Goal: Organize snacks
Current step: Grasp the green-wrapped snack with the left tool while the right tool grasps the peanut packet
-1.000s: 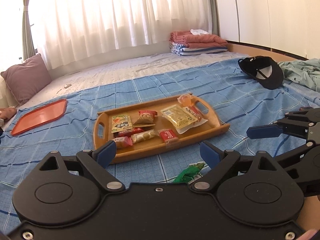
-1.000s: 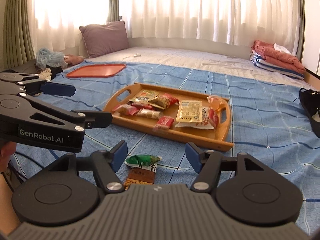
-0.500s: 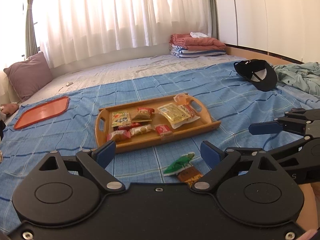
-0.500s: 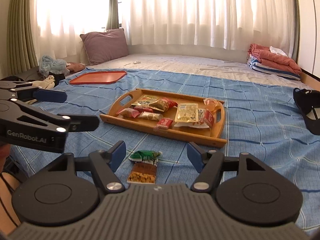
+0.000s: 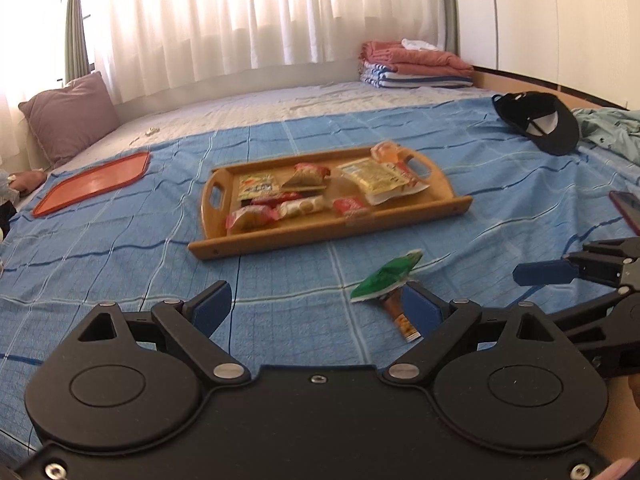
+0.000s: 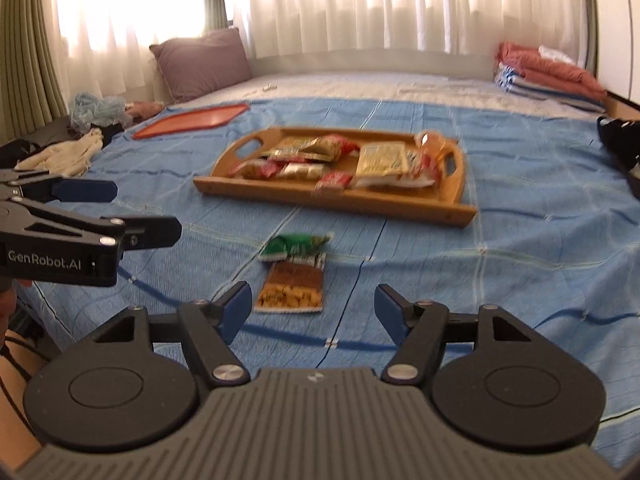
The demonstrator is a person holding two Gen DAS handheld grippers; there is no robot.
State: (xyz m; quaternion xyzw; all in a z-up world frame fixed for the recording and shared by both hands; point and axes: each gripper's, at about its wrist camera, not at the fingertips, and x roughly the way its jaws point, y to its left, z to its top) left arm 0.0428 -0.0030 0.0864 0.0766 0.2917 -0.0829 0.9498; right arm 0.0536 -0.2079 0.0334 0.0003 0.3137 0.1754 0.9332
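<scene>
A wooden tray [image 5: 328, 232] holding several snack packets lies mid-blanket, and shows as well in the right wrist view [image 6: 332, 200]. One green-and-brown snack packet [image 5: 384, 280] lies loose on the blanket in front of it. My left gripper [image 5: 316, 306] is open and empty, with the packet just beyond its right finger. My right gripper [image 6: 315, 314] is open too, low over the blanket, and the packet [image 6: 294, 276] lies just ahead of its left finger, untouched. Each gripper appears at the edge of the other's view, the right [image 5: 536, 274] and the left [image 6: 132, 212].
A blue checked blanket covers the bed. A red tray [image 5: 92, 182] lies far left, near a purple pillow [image 5: 68, 116]. A black cap [image 5: 540, 124] and a phone [image 5: 626, 208] lie right, folded blankets [image 5: 412, 66] at the back. Loose clothes [image 6: 80, 148] are heaped left.
Both grippers have sunk and drawn back a little from the wooden tray. The loose packet now shows more fully ahead of the fingers. Nothing was taken hold of.
</scene>
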